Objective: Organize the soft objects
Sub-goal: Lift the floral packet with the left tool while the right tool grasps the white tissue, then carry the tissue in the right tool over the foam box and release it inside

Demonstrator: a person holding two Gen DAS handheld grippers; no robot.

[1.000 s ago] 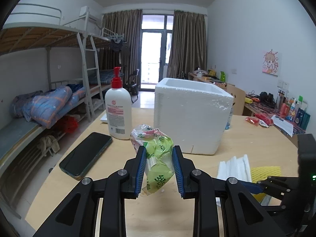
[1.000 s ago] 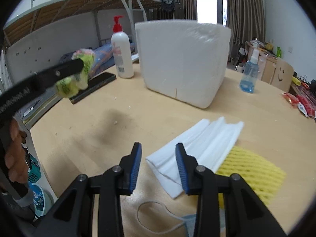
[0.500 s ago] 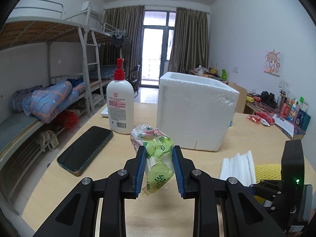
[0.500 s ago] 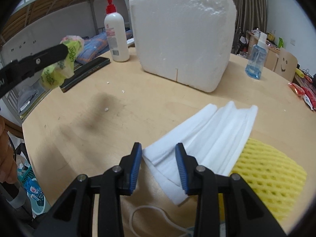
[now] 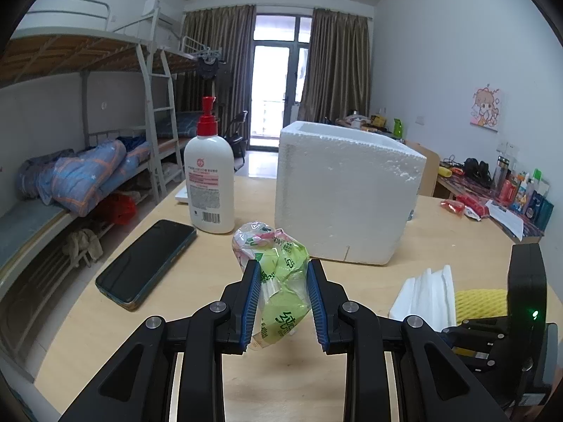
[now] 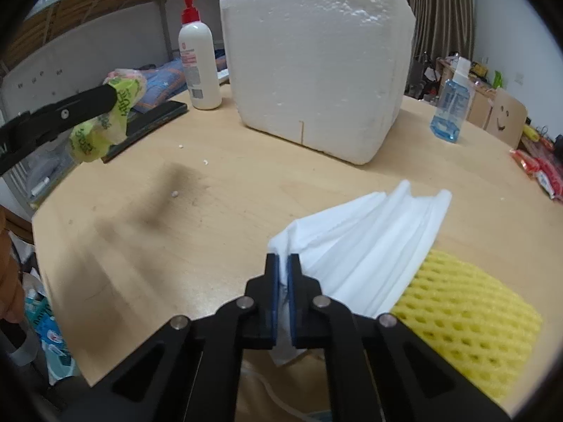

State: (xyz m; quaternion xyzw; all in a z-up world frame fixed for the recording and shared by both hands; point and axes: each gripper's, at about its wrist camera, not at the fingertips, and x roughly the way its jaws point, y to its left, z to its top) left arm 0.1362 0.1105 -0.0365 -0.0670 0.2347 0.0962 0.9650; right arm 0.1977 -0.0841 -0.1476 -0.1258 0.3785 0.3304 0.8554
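White foam sheet (image 6: pixel 366 235) just pinched by closing right jaws; green packet (image 5: pixel 281 281) clamped in left; nothing boxed (image 5: pixel 346 193) yet, yellow netting (image 6: pixel 464 320) untouched.

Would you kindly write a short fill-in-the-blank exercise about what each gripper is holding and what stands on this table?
1. The left gripper holds a crumpled ____ plastic packet above the table.
2. The right gripper has just closed its jaws on the corner of the ____ foam sheet.
3. A yellow foam net lies partly under that ____.
4. The pump bottle has a ____ top.

Missing words: green; white; sheet; red
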